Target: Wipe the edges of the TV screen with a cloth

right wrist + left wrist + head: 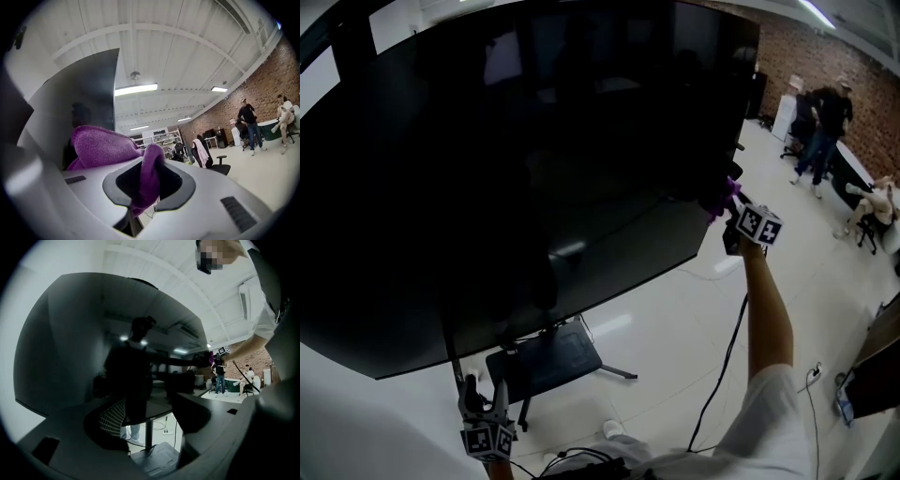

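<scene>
A large dark TV screen [525, 169] on a stand fills most of the head view. My right gripper [727, 208] is at the screen's right edge, near its lower corner, shut on a purple cloth [724, 199] that touches that edge. In the right gripper view the cloth [108, 145] bunches over the jaws of the right gripper [147, 183] beside the TV's edge [89, 89]. My left gripper [485, 398] hangs low under the screen's bottom edge. It is open and holds nothing. In its own view the left gripper [154, 427] looks up at the screen [93, 343].
The TV's stand base [548, 361] sits on the white floor below the screen, with a cable [722, 366] trailing to the right. People [825, 122] stand by a brick wall at the far right. An office chair [220, 166] stands further off.
</scene>
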The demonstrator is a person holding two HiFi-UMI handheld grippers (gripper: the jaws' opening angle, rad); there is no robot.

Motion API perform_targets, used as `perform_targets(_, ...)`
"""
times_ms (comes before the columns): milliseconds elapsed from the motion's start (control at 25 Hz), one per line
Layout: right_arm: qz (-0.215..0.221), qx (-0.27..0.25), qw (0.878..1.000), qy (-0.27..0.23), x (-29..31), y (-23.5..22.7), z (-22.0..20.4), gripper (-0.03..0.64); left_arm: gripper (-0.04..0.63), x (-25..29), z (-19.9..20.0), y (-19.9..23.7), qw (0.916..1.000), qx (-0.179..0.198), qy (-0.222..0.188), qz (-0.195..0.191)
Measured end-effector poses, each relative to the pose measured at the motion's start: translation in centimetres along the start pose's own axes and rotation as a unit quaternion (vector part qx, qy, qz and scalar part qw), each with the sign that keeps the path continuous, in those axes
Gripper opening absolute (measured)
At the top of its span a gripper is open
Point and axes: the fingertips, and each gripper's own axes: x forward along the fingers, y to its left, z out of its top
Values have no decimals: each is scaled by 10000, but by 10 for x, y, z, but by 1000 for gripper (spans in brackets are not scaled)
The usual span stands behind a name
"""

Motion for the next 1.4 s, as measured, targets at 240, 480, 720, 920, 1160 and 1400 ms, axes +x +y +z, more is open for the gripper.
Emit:
perform_targets(240,-165,337,9972,646,-2,-19,-100,63,305,-7,-25,22,9997,188,151,102)
perform_targets(480,-446,433,9929,1012,-4,-32,-172,63,305,6,-29,14,9996,162,228,-12)
perform_targets(720,-719,813,9865,1228,-6,-50,-221,63,305,19,-29,1,9992,218,281,-162)
perform_targets(920,-845,563,9812,1641,-8,-62,-251,63,305,15,-28,0,9990,215,394,-37)
perform_targets(1160,-1064,1147,9694,1890,-23,-65,-301,61,305,8,-36,0,9983,270,511,-22)
perform_targets(1400,-673,2225,9654,1181,-27,-25,-316,60,305,5,-47,-6,9973,210,684,-148)
